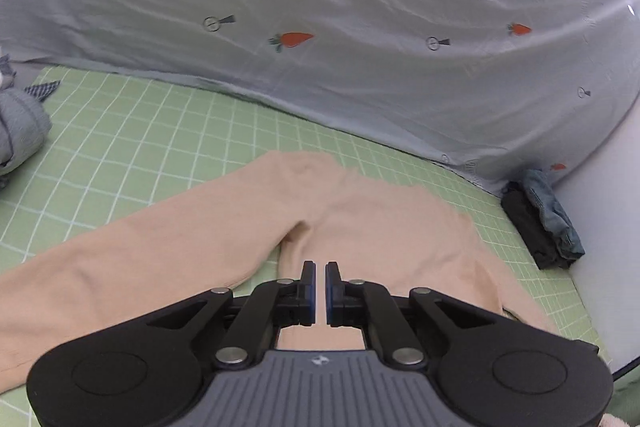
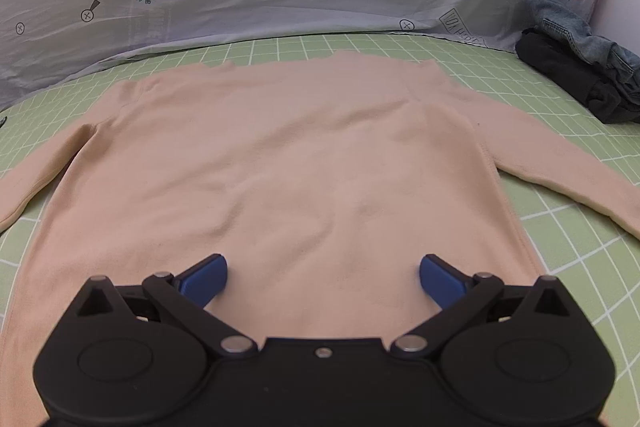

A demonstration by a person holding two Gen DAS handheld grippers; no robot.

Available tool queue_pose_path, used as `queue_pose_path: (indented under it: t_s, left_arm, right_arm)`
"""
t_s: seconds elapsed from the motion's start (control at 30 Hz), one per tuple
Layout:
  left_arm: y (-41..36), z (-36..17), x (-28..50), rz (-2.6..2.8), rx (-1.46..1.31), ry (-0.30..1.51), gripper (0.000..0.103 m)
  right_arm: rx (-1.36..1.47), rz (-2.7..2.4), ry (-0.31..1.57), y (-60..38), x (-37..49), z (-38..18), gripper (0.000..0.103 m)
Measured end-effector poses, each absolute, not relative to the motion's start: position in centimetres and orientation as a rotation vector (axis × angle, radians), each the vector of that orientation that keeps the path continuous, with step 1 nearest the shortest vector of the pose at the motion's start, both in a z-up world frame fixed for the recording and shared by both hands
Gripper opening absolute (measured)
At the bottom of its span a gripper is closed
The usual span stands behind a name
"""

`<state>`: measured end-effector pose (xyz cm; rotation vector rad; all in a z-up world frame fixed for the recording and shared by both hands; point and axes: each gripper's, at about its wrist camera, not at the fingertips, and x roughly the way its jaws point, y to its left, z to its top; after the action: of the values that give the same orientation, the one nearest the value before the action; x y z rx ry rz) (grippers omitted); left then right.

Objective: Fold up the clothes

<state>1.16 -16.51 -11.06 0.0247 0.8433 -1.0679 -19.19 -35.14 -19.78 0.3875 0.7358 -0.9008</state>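
one soft peach long-sleeved top (image 2: 280,155) lies flat at frame centre on the green grid-checked sheet (image 2: 560,227), two sleeves spread outward. left gripper (image 1: 319,267): jaws nearly closed, narrow gap, nothing held. right gripper (image 2: 323,269): jaws wide, empty. dark folded pile (image 2: 580,75) upper right; sheet bare along the edges.

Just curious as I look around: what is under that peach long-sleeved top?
The peach top lies flat on a green checked sheet, which shows all around it. Whatever lies beneath the top's middle is covered, so that part cannot be seen.
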Motion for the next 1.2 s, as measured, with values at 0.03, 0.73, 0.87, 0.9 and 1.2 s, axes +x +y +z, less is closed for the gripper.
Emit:
queue_pose_path:
  t_s: [0.03, 0.73, 0.87, 0.9, 1.2]
  left_arm:
    - [-17.2, -10.8, 0.2, -1.084, 0.067, 0.812, 0.024]
    - [-0.4, -18.0, 10.3, -0.192, -0.018, 0.995, 0.078]
    - [0.3, -19.2, 11.2, -0.171, -0.022, 1.002, 0.081]
    - [0.1, -19.2, 11.3, -0.177, -0.013, 0.995, 0.081]
    - [-2.8, -18.9, 11.1, -0.316, 0.010, 0.982, 0.008]
  right_arm:
    - [0.384, -0.891, 0.737, -35.2, -19.2, -19.8, 0.103]
    - [0.324, -0.870, 0.658, -34.7, -20.0, -20.4, 0.103]
    - [0.324, -0.872, 0.658, -34.8, -20.0, -20.5, 0.103]
    - [0.324, -0.873, 0.657, -34.7, -20.0, -20.5, 0.103]
    - [0.326, -0.878, 0.654, -34.6, -19.9, -20.5, 0.103]
